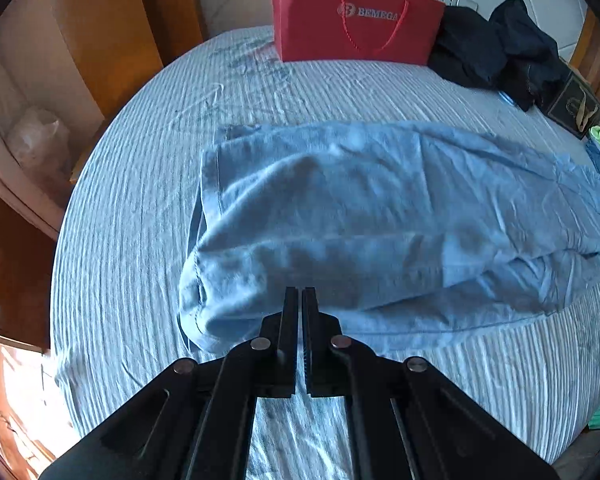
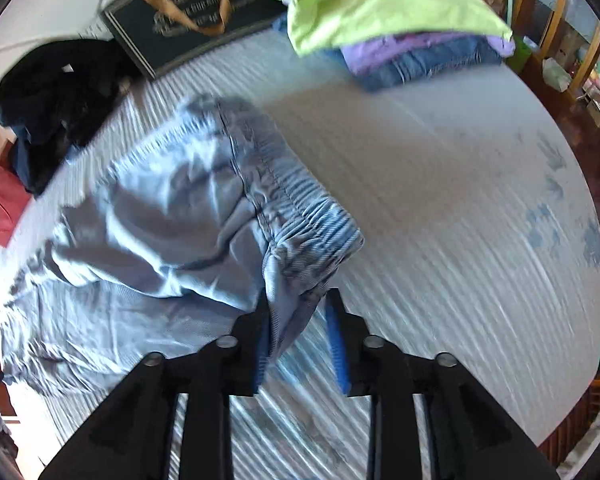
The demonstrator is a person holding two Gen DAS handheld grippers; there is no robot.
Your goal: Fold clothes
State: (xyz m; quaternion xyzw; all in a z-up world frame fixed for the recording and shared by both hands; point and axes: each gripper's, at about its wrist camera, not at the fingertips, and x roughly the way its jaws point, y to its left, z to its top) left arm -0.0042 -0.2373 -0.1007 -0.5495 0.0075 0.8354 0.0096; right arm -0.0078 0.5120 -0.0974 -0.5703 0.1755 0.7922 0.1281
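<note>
Folding light blue trousers [image 1: 380, 216] on striped bed [image 1: 132, 208]: my left tongs [image 1: 299, 292] pressed shut at near hem edge, grip on cloth not visible. My right tongs [image 2: 296, 300] half open, waistband corner [image 2: 300, 240] between pads, unpinched. Pinch both layers, lift evenly, carry over. Long axis crosswise; elastic waist toward right tongs.

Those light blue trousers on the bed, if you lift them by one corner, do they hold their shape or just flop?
Probably flop: the light blue trousers lie in soft creases and sag on the striped bedsheet. They look thin, so likely light for their size. The gathered waistband seems thicker and may give the right gripper a firmer hold; a fold hangs between its open jaws.
</note>
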